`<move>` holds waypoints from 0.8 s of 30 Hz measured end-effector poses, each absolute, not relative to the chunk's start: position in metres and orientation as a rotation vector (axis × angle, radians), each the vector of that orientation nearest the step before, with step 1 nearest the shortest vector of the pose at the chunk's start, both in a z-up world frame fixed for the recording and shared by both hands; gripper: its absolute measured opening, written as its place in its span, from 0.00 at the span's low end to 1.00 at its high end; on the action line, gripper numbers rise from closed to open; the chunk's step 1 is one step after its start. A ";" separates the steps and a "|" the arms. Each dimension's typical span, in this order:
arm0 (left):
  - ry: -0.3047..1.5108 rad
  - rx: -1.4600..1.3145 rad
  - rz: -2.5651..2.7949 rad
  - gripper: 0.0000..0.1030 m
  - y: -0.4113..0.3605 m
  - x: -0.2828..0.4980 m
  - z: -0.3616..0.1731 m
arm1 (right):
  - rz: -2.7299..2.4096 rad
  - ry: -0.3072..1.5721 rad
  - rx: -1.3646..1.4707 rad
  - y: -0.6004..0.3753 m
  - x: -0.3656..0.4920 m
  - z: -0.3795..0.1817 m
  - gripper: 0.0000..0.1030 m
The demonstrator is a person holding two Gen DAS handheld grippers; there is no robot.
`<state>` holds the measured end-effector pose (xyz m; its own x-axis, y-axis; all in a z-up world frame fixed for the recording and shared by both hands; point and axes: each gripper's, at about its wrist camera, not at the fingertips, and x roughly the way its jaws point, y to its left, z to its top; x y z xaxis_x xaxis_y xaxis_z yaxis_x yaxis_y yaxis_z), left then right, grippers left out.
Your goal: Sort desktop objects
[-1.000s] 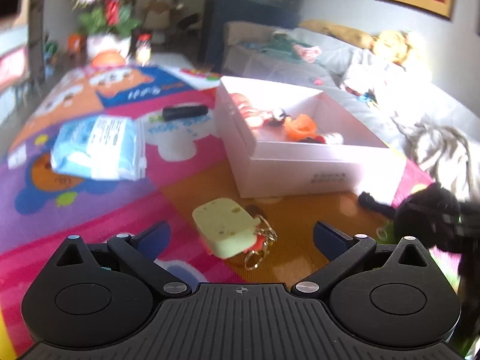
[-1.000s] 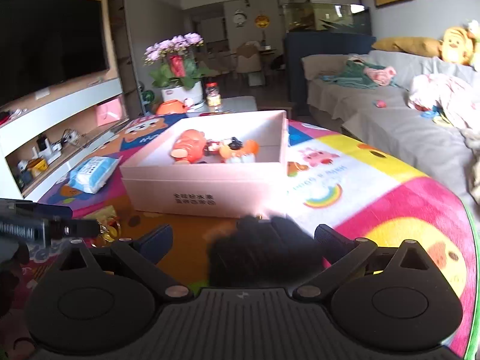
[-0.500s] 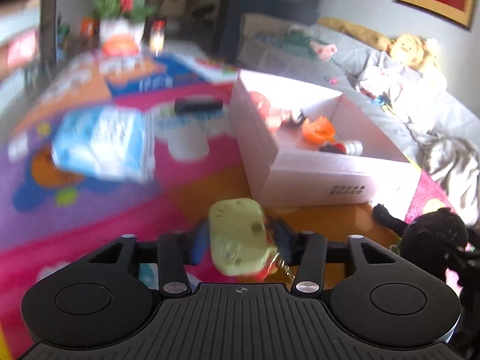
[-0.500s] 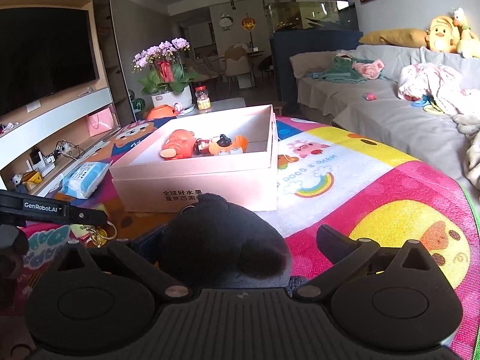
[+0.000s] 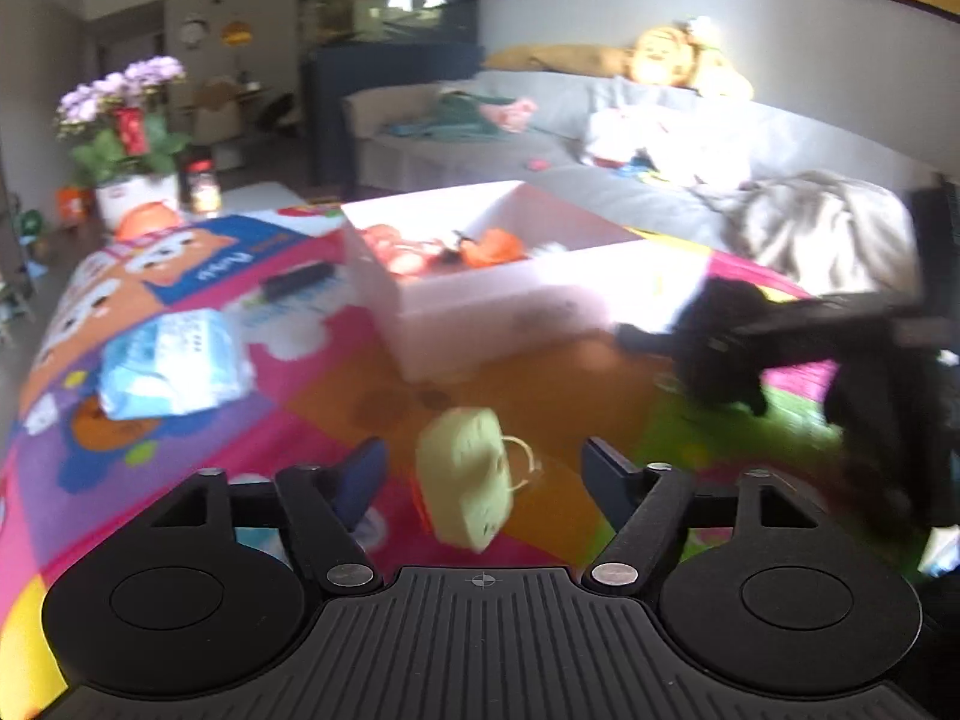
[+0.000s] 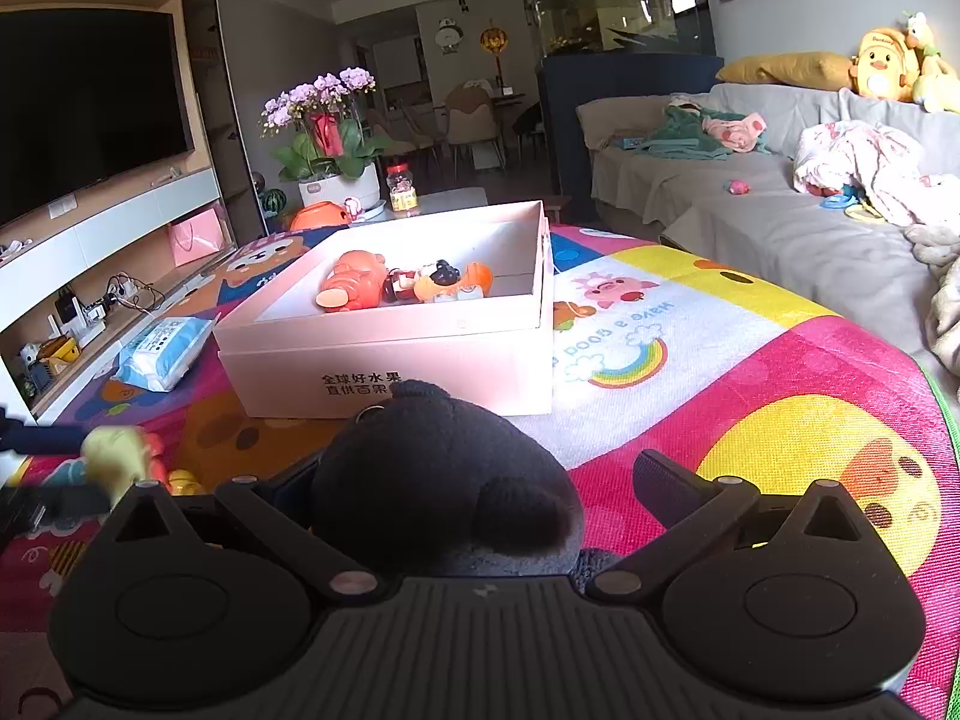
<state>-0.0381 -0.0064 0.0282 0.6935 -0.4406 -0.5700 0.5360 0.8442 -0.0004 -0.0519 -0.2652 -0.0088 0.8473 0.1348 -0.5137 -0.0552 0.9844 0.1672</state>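
Observation:
A pale yellow cheese-shaped keychain toy (image 5: 468,474), blurred, sits between the fingers of my left gripper (image 5: 483,468). The jaws are opening and neither pad touches it. It also shows as a blur in the right wrist view (image 6: 114,456). A black plush toy (image 6: 444,480) fills the space between the fingers of my right gripper (image 6: 474,480). The right fingertip (image 6: 660,480) stands clear of the plush; the left one is hidden behind it. The pink box (image 6: 384,354) with orange toys (image 6: 354,288) inside stands just beyond both grippers.
A blue wipes pack (image 5: 168,360) and a black stick-like object (image 5: 297,279) lie on the colourful mat (image 6: 750,372) left of the box. A flower pot (image 6: 336,180) stands at the far end. A grey sofa (image 6: 780,240) runs along the right.
My left gripper shut on the cheese toy and lifted it; now its jaws have parted and the toy is loose between them. The black plush came closer between the right fingers, then stayed.

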 end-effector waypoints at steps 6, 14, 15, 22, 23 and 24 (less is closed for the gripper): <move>0.625 0.177 -0.522 0.87 -0.009 -0.038 0.021 | 0.096 0.557 0.147 -0.265 -0.051 -0.010 1.00; 0.720 0.173 -0.665 0.92 -0.013 -0.051 0.006 | 0.095 0.557 0.150 -0.264 -0.051 -0.010 1.00; 0.724 0.175 -0.673 0.92 -0.013 -0.052 0.005 | 0.094 0.557 0.151 -0.264 -0.051 -0.010 1.00; 0.788 0.106 -0.733 0.93 -0.023 -0.044 -0.009 | 0.096 0.561 0.161 -0.264 -0.051 -0.010 1.00; 0.786 0.099 -0.743 0.93 -0.024 -0.043 -0.010 | 0.097 0.563 0.164 -0.264 -0.050 -0.011 1.00; 0.786 0.094 -0.755 0.93 -0.025 -0.043 -0.010 | 0.097 0.565 0.168 -0.264 -0.050 -0.011 1.00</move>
